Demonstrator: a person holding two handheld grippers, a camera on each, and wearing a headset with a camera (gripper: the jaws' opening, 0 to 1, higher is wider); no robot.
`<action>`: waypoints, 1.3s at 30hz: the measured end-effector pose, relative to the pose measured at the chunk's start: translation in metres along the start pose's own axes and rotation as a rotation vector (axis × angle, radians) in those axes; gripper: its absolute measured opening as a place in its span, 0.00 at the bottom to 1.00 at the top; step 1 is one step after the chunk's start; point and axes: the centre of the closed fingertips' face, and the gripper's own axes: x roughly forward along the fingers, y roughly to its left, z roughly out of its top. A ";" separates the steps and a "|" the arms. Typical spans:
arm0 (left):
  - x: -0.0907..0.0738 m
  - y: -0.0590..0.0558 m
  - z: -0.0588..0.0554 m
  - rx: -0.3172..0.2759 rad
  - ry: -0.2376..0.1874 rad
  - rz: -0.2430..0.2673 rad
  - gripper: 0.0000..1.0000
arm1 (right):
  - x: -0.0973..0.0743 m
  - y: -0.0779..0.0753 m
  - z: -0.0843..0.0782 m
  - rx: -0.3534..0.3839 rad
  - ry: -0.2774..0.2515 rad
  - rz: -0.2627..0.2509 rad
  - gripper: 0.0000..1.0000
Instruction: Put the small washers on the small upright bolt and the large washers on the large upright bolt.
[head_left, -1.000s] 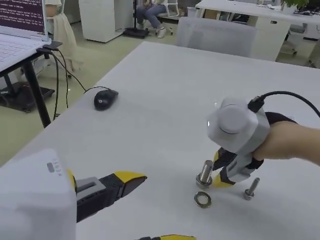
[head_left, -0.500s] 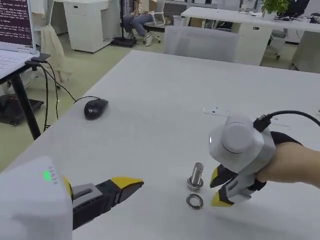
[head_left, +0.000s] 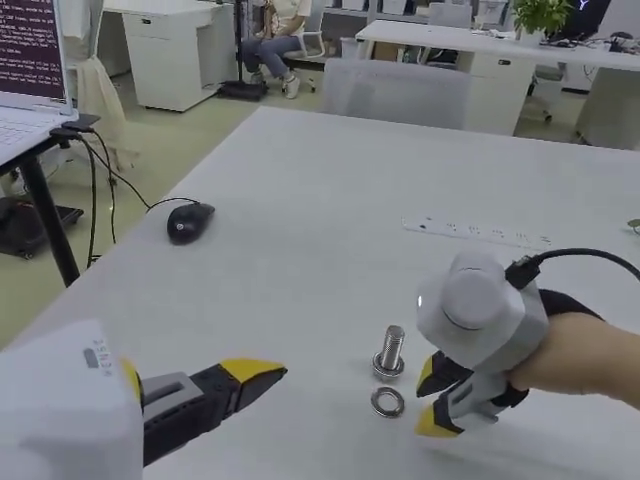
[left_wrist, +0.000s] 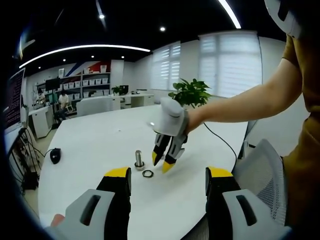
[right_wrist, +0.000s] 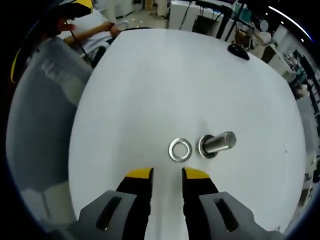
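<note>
A large steel bolt (head_left: 389, 352) stands upright on the white table (head_left: 300, 250). One steel washer (head_left: 387, 402) lies flat just in front of it. My right gripper (head_left: 424, 398) hovers low beside the washer, tips pointing at it, jaws a little apart and empty. In the right gripper view the washer (right_wrist: 180, 149) and the bolt (right_wrist: 216, 144) lie just past the right gripper (right_wrist: 167, 175). My left gripper (head_left: 245, 380) waits at the near left, well away from the bolt. In its own view the left gripper (left_wrist: 169, 172) is wide open and faces the bolt (left_wrist: 139, 160), the washer (left_wrist: 147, 174) and the right gripper (left_wrist: 160, 165).
A black mouse (head_left: 189, 219) with its cable lies at the table's left edge. A white power strip (head_left: 475, 232) lies at the far right. A laptop (head_left: 30, 60) sits on a stand to the left, and a grey chair (head_left: 395, 90) stands at the far edge.
My right gripper has drawn back from the bolt toward me and now sits beside the washer. A small bolt seen earlier to its right is now hidden. The head view has shifted.
</note>
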 end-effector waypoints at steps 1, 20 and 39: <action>0.000 0.000 0.000 -0.003 -0.003 0.002 0.59 | 0.000 -0.001 0.001 0.000 -0.001 -0.001 0.24; 0.004 0.010 -0.004 -0.024 0.002 0.020 0.59 | 0.021 -0.016 0.006 0.019 -0.005 0.012 0.30; 0.004 0.013 -0.008 -0.037 0.008 0.030 0.59 | 0.032 -0.012 0.015 0.035 -0.014 0.055 0.29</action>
